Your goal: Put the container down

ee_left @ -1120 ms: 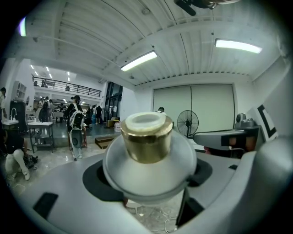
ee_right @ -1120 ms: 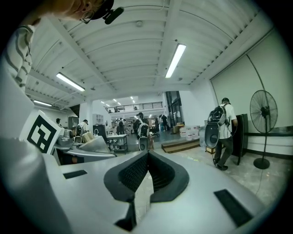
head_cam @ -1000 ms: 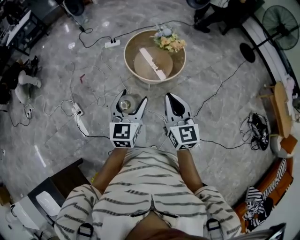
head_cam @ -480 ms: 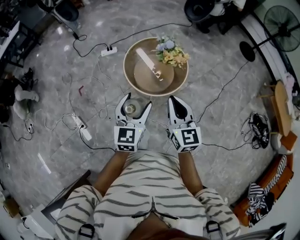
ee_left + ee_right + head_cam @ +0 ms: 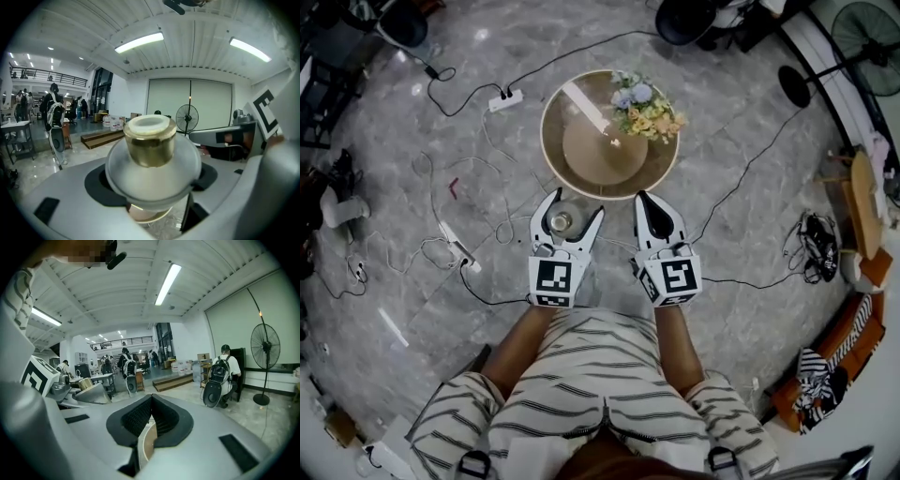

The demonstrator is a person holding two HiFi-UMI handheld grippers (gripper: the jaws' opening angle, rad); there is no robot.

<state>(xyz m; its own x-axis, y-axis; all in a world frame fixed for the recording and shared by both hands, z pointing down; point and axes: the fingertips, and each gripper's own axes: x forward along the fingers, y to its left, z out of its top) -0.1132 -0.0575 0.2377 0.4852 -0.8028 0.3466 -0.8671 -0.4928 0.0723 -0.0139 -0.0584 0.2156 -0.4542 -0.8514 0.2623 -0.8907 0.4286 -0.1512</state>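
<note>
The container [image 5: 561,222] is a small clear glass jar with a gold cap, held upright. My left gripper [image 5: 572,210] is shut on it, jaws spread wide around its body. In the left gripper view the container [image 5: 152,161] fills the space between the jaws of the left gripper [image 5: 152,187], its gold cap pointing up. My right gripper [image 5: 645,201] is beside it on the right, shut and holding nothing; in the right gripper view the ribbed pads of the right gripper [image 5: 151,416] meet. Both hang just short of the near rim of a round wooden table [image 5: 572,173].
A bunch of flowers [image 5: 645,105] stands at the table's far right. Cables and a power strip [image 5: 505,98] lie on the marble floor. A fan base [image 5: 792,86] stands at the right, with bags [image 5: 818,246] below it. People and desks show far off in both gripper views.
The table has drawn nearer to both grippers, whose tips now reach its near rim. The left gripper's hold on the container is the same, and the right stays shut.
</note>
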